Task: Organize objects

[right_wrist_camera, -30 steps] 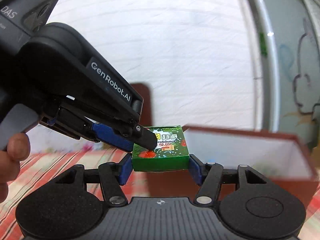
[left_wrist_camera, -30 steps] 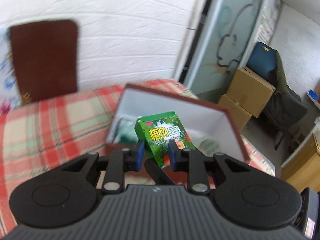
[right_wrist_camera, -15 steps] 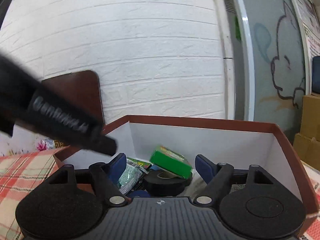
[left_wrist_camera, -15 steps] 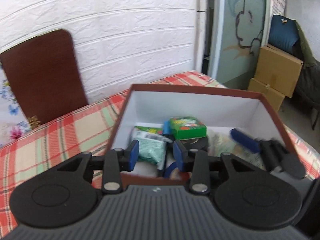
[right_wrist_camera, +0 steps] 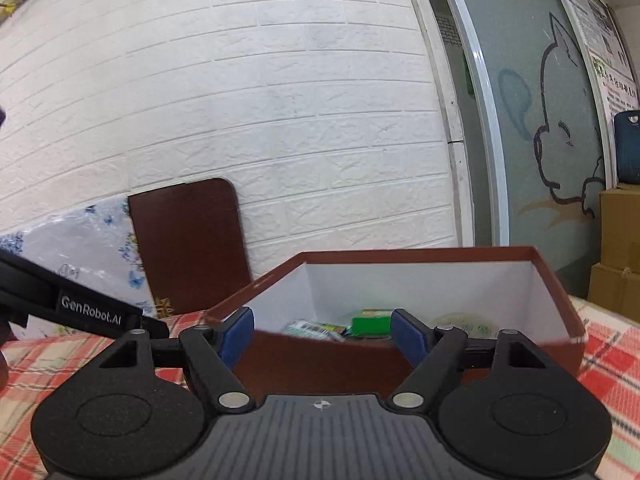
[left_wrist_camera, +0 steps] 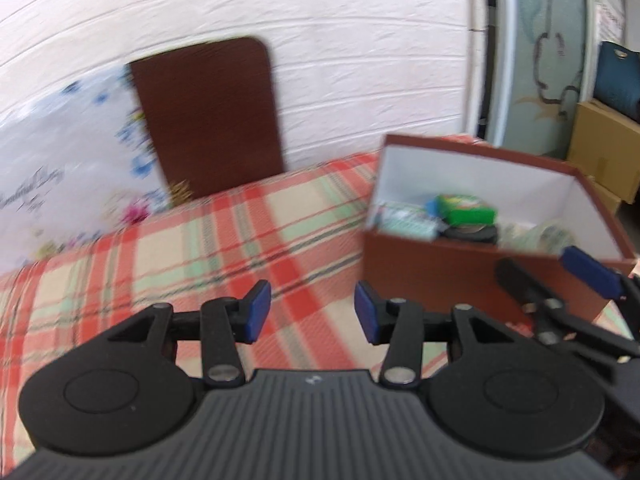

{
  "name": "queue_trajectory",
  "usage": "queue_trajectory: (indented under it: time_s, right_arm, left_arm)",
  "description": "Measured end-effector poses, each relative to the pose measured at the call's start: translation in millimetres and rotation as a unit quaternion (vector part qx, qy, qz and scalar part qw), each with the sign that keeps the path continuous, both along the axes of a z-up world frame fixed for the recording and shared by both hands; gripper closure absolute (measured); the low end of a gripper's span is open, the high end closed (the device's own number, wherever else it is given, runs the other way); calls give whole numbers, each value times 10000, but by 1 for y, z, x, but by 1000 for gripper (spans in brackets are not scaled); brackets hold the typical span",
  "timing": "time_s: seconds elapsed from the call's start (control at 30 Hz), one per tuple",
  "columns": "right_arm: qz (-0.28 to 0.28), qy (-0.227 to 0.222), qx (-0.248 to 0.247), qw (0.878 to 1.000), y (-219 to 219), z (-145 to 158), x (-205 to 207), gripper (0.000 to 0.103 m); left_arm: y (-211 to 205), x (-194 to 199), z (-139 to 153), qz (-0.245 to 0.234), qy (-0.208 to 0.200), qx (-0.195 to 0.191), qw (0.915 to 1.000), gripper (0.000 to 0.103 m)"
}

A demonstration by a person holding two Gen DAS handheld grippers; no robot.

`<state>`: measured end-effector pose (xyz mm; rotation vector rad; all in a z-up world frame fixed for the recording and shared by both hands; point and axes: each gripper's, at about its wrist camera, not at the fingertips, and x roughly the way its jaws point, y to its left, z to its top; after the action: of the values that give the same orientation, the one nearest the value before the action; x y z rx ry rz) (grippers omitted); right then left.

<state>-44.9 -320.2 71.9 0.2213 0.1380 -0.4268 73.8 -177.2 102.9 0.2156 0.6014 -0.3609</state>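
A brown box with a white inside [left_wrist_camera: 476, 268] [right_wrist_camera: 400, 256] stands on the plaid cloth. In it a small green carton [left_wrist_camera: 466, 206] [right_wrist_camera: 370, 322] lies on a black tape roll [left_wrist_camera: 470, 234], beside a pale packet [left_wrist_camera: 408, 220] and a clear tape roll [left_wrist_camera: 552, 234]. My left gripper [left_wrist_camera: 312, 312] hangs over the cloth to the left of the box, its jaws opening with nothing between them. My right gripper [right_wrist_camera: 322, 336] stands open just before the box's near wall, empty; it also shows at the right edge of the left wrist view [left_wrist_camera: 560, 280].
A dark brown board [left_wrist_camera: 212, 120] and a floral sheet [left_wrist_camera: 60, 160] lean on the white brick wall behind the table. Cardboard boxes [left_wrist_camera: 604, 152] and a frosted glass door [right_wrist_camera: 532, 120] lie to the right. The left gripper's body [right_wrist_camera: 80, 312] crosses the right wrist view's left side.
A second ago both grippers held the green carton above the box; now it lies inside. The left gripper has swung left over the cloth and widened. The right gripper has opened and backed off.
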Motion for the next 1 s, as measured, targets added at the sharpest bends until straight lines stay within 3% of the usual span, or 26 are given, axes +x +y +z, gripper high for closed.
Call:
queue_trajectory:
  time_s: [0.2,0.63,1.0]
  right_arm:
    - [327,336,266,9985,36,-7,-8,27]
    - [925,928,853,9877,81,-10,3,27]
    - [1246,1296,745,9809,127,-12,15,26]
  left_arm:
    - [46,-6,-17,487,214,-17,9986,53]
    - [127,-26,-39,1442,232,73,9892,34]
    - [171,-30,-57,1828,495,-17,9819,24]
